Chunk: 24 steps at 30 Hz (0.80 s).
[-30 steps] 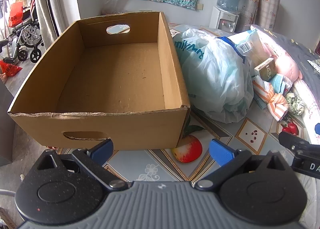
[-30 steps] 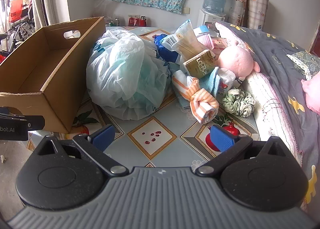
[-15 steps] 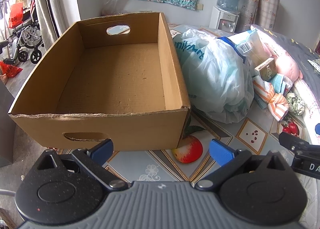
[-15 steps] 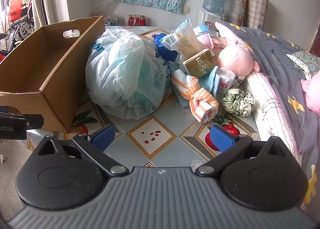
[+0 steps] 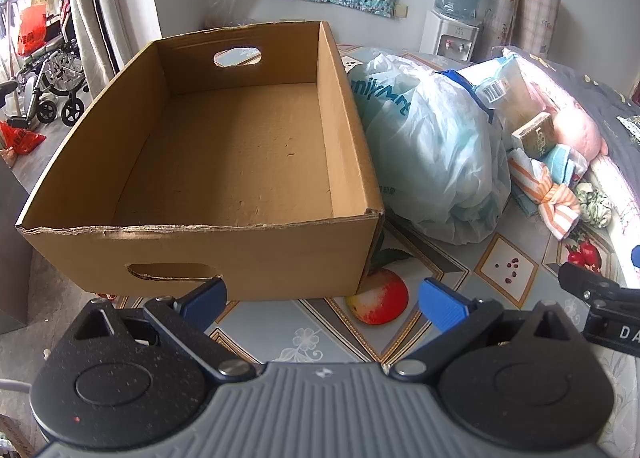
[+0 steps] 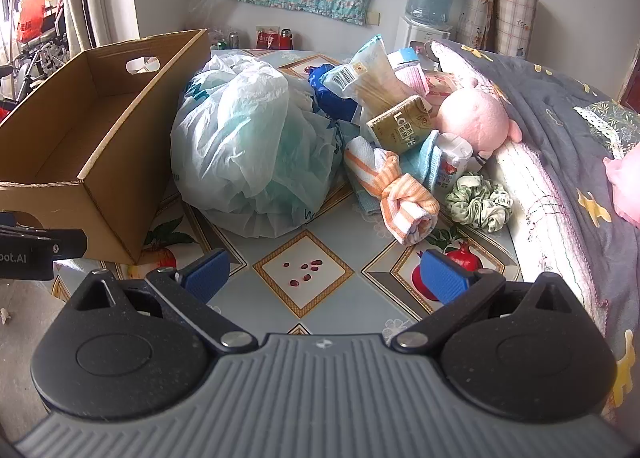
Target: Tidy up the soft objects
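both claws spread and holding nothing

the left gripper (image 5: 322, 298) hangs released before the bare cardboard box (image 5: 240, 161). the right gripper (image 6: 324, 276) is released too, above the table (image 6: 304, 274), near the striped towel (image 6: 400, 193), green scrunchie (image 6: 478, 201), pink plush (image 6: 476, 117) and plastic bag (image 6: 248, 145) beside the box.

My left wrist camera is looking close over the cardboard box (image 5: 240, 161); my right one is facing the plastic bag (image 6: 248, 145). Both are sharing box, bag and table (image 6: 304, 278).
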Available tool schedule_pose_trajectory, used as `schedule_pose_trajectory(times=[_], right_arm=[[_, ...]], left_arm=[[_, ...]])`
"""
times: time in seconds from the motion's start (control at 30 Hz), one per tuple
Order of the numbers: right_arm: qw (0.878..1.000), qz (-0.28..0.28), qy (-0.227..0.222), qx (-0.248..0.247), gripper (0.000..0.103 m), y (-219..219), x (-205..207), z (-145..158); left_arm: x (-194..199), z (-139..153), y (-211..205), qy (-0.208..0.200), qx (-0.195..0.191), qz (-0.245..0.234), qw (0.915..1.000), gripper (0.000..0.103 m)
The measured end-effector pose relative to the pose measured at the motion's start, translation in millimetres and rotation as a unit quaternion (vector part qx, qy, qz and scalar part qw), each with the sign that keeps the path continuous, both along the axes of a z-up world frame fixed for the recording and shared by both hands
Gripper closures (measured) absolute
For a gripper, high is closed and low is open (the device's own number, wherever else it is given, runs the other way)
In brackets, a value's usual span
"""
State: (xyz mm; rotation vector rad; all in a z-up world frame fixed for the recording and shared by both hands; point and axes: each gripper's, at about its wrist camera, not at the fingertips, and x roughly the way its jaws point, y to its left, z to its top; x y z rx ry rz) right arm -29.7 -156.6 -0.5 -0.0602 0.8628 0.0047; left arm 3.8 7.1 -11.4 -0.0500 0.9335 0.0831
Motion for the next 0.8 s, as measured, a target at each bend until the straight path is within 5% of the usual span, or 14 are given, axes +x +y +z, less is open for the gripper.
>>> schedule_pose_trajectory(times=[0.4, 0.8], right_arm=[[1.0, -0.016, -0.007, 0.02, 0.001, -17, -6, -1], [0.994, -0.082, -0.068, 0.011, 0.001, -81, -28, 7]], left_arm=[[-2, 6, -15, -0.012, 0.018, -0.016, 0.9996, 0.0], [6, 38, -69, -0.098, 0.048, -0.107, 0.9883, 0.0]])
